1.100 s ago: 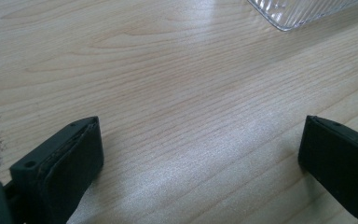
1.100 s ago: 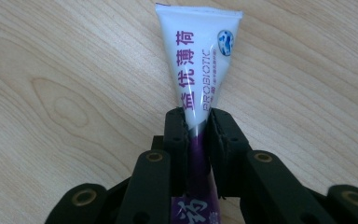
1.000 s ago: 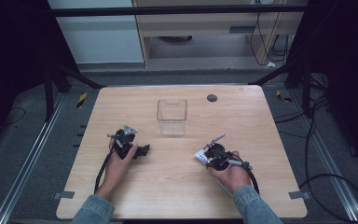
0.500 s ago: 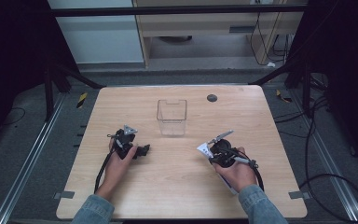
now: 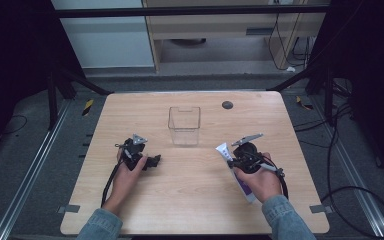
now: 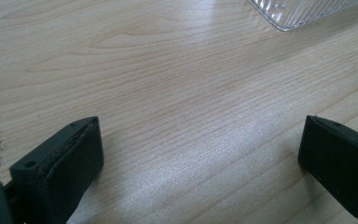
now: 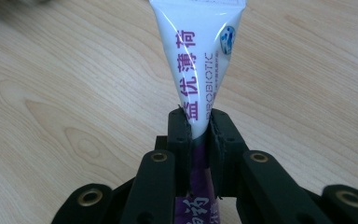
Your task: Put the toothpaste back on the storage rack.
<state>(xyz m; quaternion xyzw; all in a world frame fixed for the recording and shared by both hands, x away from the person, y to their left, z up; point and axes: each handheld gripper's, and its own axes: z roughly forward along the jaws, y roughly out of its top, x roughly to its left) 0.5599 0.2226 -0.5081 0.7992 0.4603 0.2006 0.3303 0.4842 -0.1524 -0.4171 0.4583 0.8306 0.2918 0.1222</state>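
Gripping: the right gripper [image 7: 198, 128] was clamped on a white and purple toothpaste tube [image 7: 198, 60], its jaws pressing the tube's middle.
Tube place: it was above the wooden table [image 5: 190, 200], right of the clear plastic container [image 5: 184, 125].
Left gripper [image 5: 152, 161]: it lay on the table with jaws wide apart and nothing between them.

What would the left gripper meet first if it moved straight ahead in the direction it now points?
Probably nothing soon. The left gripper, jaws open and empty, points right across the bare table. The clear container sits off to one side of that line, though depth is hard to judge.
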